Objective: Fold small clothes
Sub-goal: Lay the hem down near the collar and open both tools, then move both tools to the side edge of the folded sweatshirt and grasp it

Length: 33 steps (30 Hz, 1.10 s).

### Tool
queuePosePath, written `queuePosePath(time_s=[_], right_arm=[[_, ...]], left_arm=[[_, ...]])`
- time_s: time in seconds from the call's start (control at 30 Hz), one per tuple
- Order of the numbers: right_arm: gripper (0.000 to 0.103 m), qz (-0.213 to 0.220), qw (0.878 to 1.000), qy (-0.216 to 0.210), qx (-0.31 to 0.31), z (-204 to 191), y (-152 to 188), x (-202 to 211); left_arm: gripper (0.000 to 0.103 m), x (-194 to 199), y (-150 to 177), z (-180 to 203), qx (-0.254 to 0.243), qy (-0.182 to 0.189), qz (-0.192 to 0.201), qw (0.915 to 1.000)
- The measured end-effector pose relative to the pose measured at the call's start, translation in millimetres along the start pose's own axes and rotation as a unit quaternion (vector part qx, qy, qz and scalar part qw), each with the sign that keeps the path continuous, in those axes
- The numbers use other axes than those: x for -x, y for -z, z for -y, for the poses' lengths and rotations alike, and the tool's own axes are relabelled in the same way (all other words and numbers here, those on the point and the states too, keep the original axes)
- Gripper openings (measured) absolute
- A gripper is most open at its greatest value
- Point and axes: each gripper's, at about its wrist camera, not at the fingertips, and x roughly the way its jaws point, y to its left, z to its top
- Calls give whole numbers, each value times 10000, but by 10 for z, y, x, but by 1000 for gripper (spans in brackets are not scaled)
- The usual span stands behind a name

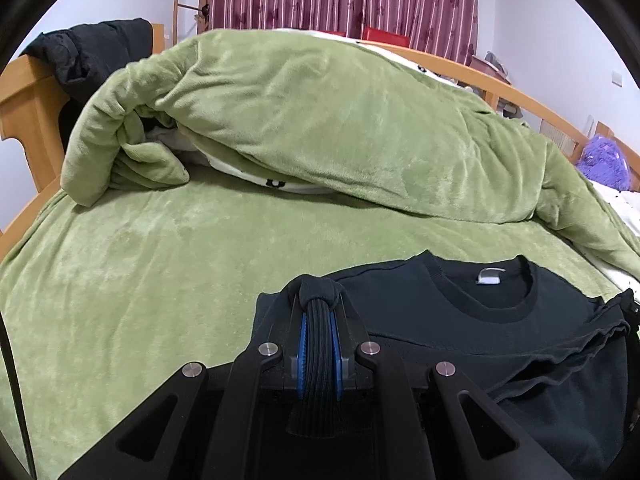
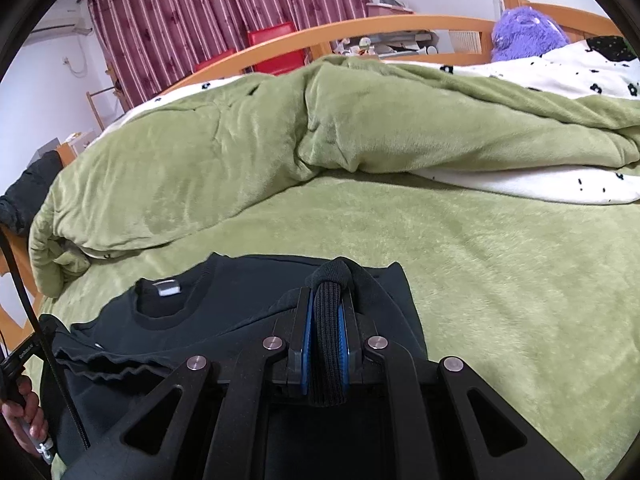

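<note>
Black sweater (image 1: 460, 320) lies on the green bed blanket (image 1: 160, 280), neckline toward the heaped green quilt (image 1: 320, 120), its lower part doubled up over the chest.

Risks, as judged:
- Ribbed hem (image 1: 318, 344) is bunched thick in each grip. If one side slips out, the fold lands skewed across the sweater.
- Uneven lowering of the two sides would leave the rippled layer below the neckline creased.
- Plush blanket may drag the underlayer along with the fold.

Left hand-held gripper (image 1: 318, 312): jaws nearly together, clamped on the hem at the sweater's left shoulder. Right hand-held gripper (image 2: 327, 300): likewise clamped on the ribbed hem, at the sweater's right shoulder.
</note>
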Motion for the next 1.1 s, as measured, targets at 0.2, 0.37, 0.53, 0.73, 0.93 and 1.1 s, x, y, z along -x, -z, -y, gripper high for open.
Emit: queuePosePath(time_s=[0.2, 0.37, 0.53, 0.73, 0.93, 1.1], right_arm=[[11, -108, 9998, 160, 83, 9, 85, -214], [11, -167, 9993, 293, 174, -20, 125, -337], [12, -316, 9977, 506, 326, -78, 148, -439], [26, -171, 9953, 779, 553, -151, 146, -285], [38, -366, 9951, 667, 637, -106, 235, 43], [42, -386, 9942, 668, 754, -38, 418, 446]], left_arm=[[11, -174, 54, 5, 19, -40, -88, 10000], [11, -317, 102, -3, 52, -67, -247, 9997], [14, -357, 126, -17, 96, -66, -314, 9994], [21, -235, 125, -57, 221, 41, -429, 9988], [46, 146, 230, -78, 295, 176, -357, 9988], [51, 509, 357, -36, 222, 179, -309, 9991]])
